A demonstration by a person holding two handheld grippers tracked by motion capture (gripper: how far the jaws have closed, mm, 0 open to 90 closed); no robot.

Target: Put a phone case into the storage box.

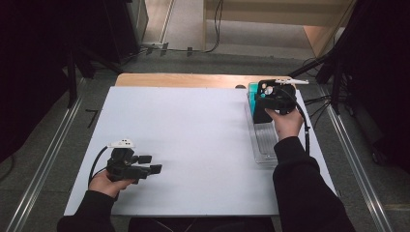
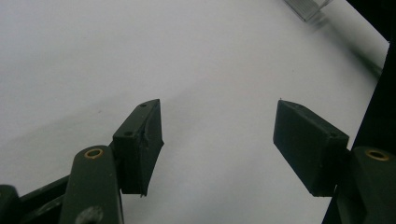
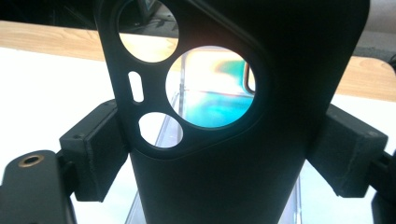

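One black phone case point(image 3: 243, 154) sits upright between the right tongs point(image 3: 229, 154), clamped by its two long edges; camera cut-outs face the lens. In the high view the case point(image 1: 263, 108) hangs over the far end of a clear tray point(image 1: 263, 145) at the right edge of the bench point(image 1: 193, 145), next to something teal point(image 1: 252, 92) at the tray's far end. Through the largest cut-out a teal surface and the tray wall show, so the case is above or just inside the tray; contact with the tray I cannot tell.

Risks, as judged:
- Grip is on thin, flexible sides. Squeezing harder could bow the case and let it pop out; easing off could let it slide down between the pads.
- Case is tall against a narrow tray. A tilted descent could catch the lower edge on the tray wall and twist the case in the pads, or shove the light tray across the bench.
- Teal item sits close. Lowering too far forward may knock it.
- Tray lies near the bench edge; a sideways push could send it off.

Left tongs point(image 1: 147, 164) are spread wide with nothing between them, held low over bare white bench at the near left, well apart from the tray, too far to steady it.
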